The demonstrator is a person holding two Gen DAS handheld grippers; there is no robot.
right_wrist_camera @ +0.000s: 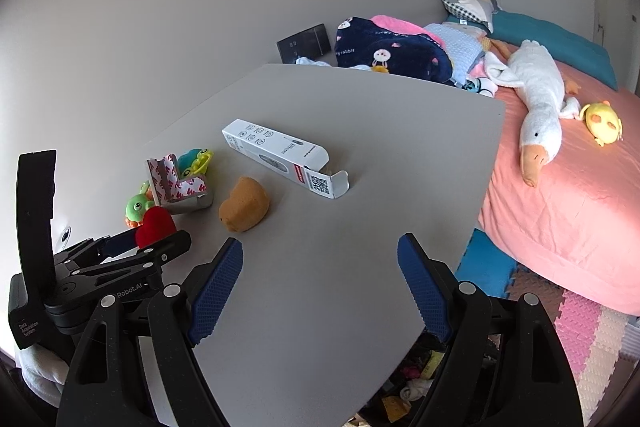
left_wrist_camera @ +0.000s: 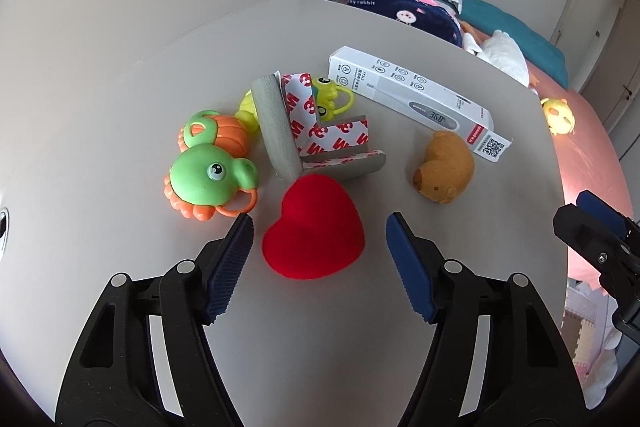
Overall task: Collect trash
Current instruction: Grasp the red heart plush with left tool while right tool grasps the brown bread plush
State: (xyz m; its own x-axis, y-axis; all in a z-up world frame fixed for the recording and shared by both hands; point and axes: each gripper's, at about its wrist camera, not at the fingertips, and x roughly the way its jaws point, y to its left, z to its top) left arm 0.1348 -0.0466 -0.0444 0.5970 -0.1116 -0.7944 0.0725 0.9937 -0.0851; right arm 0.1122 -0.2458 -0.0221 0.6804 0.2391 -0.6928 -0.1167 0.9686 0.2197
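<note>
A red plush heart lies on the grey table between the fingers of my left gripper. The gripper is open, with a gap at each pad. Behind the heart stands a grey foam corner piece with red-and-white tape backing. A white thermometer box with an open end flap lies further back, and a brown plush sits to the right. My right gripper is open over bare tabletop near the front edge, with the box and the brown plush ahead of it.
A green-and-orange rattle toy and a yellow-green frog toy lie left of and behind the foam. A pink bed with a white goose plush is to the table's right. Coloured foam mats cover the floor below.
</note>
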